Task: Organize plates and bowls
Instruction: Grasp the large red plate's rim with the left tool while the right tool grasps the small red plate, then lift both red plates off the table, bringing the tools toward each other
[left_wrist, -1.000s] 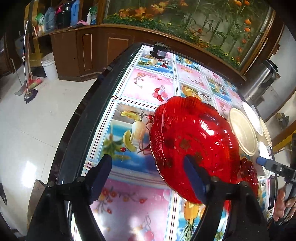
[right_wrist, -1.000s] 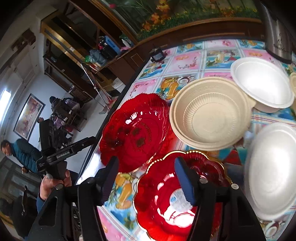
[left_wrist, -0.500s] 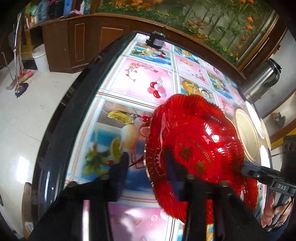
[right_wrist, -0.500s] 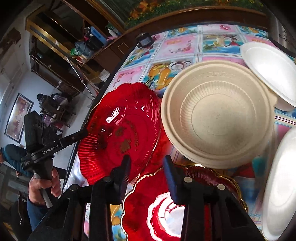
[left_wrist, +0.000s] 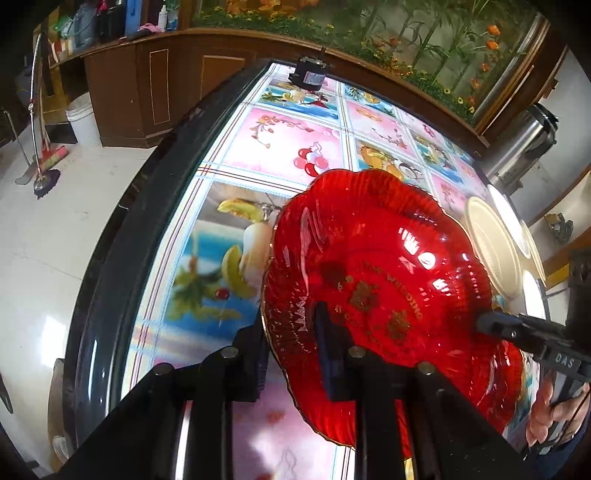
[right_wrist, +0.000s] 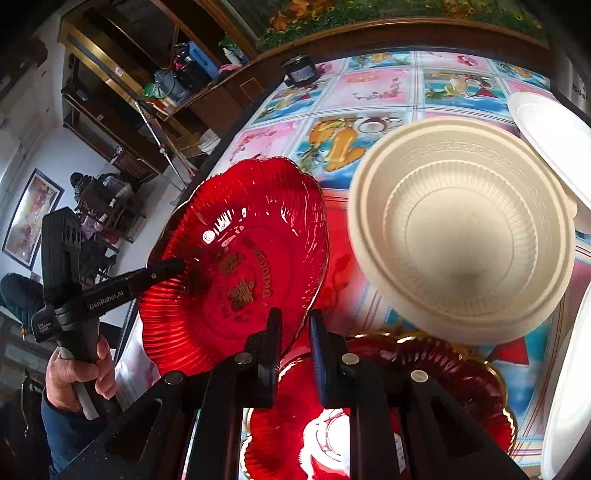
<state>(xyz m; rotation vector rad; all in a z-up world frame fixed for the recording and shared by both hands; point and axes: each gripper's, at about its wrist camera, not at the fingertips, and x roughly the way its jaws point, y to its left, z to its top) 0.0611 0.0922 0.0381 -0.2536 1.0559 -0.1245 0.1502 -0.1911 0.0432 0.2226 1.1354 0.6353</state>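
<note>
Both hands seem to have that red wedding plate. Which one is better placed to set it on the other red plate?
Right, probably. The right gripper pinches the wedding plate at the rim directly above the second red plate; the left gripper holds the far rim, near the table edge.

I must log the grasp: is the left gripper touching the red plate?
Touching. The left wrist view shows the left gripper clamped on the near rim of the red plate, with one finger above the rim and one below.
</note>
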